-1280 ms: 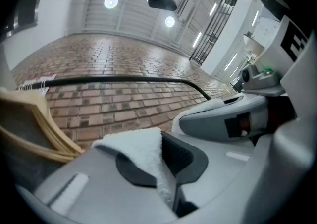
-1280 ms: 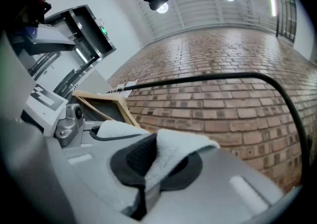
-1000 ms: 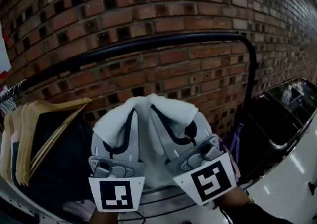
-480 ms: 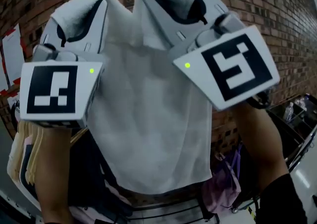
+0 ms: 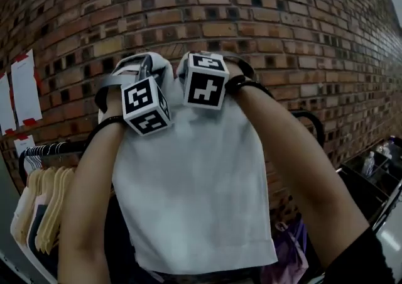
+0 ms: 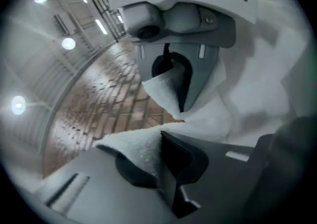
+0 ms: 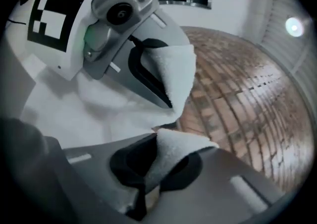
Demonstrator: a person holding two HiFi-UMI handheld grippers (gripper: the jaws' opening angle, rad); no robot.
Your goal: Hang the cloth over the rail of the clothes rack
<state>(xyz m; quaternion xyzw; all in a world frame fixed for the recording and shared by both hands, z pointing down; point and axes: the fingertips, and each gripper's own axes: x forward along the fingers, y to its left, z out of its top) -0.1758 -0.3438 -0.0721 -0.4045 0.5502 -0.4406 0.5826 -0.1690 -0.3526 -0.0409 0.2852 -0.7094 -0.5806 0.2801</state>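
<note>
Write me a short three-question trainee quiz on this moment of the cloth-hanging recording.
1. True or false: the cloth already lies draped over the rail.
2. What is the left gripper shut on? A: a hanger. B: the cloth's top edge. C: nothing.
3. What hangs on the rail at the head view's left?

Key
1. False: it hangs from the left gripper and the right gripper, its top edge held above the rail.
2. B.
3. Wooden hangers with clothes.
</note>
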